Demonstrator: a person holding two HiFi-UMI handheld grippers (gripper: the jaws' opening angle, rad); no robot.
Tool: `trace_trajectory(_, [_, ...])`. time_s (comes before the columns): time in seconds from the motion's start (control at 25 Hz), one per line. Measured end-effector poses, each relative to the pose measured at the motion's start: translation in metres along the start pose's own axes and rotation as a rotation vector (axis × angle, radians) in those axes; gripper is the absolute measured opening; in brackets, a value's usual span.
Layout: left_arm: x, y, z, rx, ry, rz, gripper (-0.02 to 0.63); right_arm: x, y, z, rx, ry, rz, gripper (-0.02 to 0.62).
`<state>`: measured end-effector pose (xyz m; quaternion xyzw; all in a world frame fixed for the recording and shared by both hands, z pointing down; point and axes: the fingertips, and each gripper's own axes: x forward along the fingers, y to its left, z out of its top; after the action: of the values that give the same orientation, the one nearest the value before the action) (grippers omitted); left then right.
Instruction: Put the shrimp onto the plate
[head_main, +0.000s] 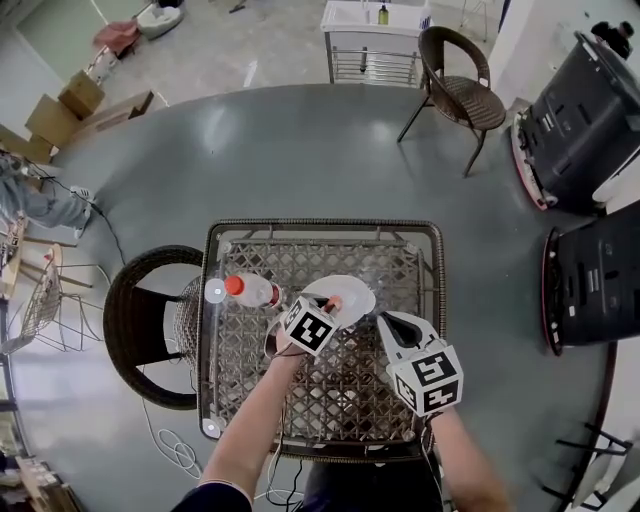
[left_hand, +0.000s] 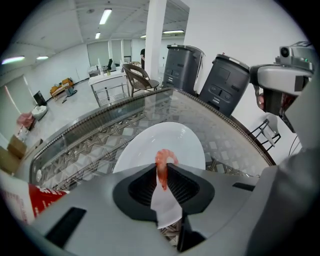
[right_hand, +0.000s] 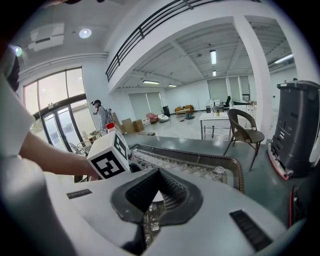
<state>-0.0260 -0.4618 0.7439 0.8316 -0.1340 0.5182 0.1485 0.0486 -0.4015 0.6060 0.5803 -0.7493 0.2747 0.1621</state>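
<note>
An orange-pink shrimp (left_hand: 162, 165) is pinched between the jaws of my left gripper (left_hand: 163, 176), which is shut on it. The shrimp hangs just over the near part of the white plate (left_hand: 172, 139). From the head view, the plate (head_main: 352, 292) rests on the glass table top (head_main: 330, 400), and the shrimp (head_main: 334, 303) shows at the left gripper (head_main: 331, 306) tips over the plate's left part. My right gripper (head_main: 386, 320) hovers just right of the plate. Its jaws (right_hand: 156, 176) are shut with nothing between them.
A plastic bottle (head_main: 253, 290) with a red cap lies left of the plate, a white lid (head_main: 214, 291) beside it. A wicker chair (head_main: 150, 325) stands at the table's left, another chair (head_main: 460, 85) farther off. Dark bins (head_main: 585, 115) stand to the right.
</note>
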Motion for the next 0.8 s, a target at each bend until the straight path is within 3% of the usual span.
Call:
trace_trajectory(0.4, [0.0, 0.0, 0.002, -0.081, -0.034, -0.018, 0.072, -0.011, -0.005, 0.001, 0.002, -0.009, 0.013, 0.005])
trace_trajectory(0.64, [-0.019, 0.003, 0.002, -0.127, -0.09, 0.08, 0.074, -0.028, -0.008, 0.003, 0.001, -0.024, 0.02, 0.005])
trace_trajectory(0.8, [-0.058, -0.012, 0.01, -0.139, -0.182, 0.124, 0.072, -0.041, -0.003, 0.009, -0.005, -0.045, 0.043, 0.005])
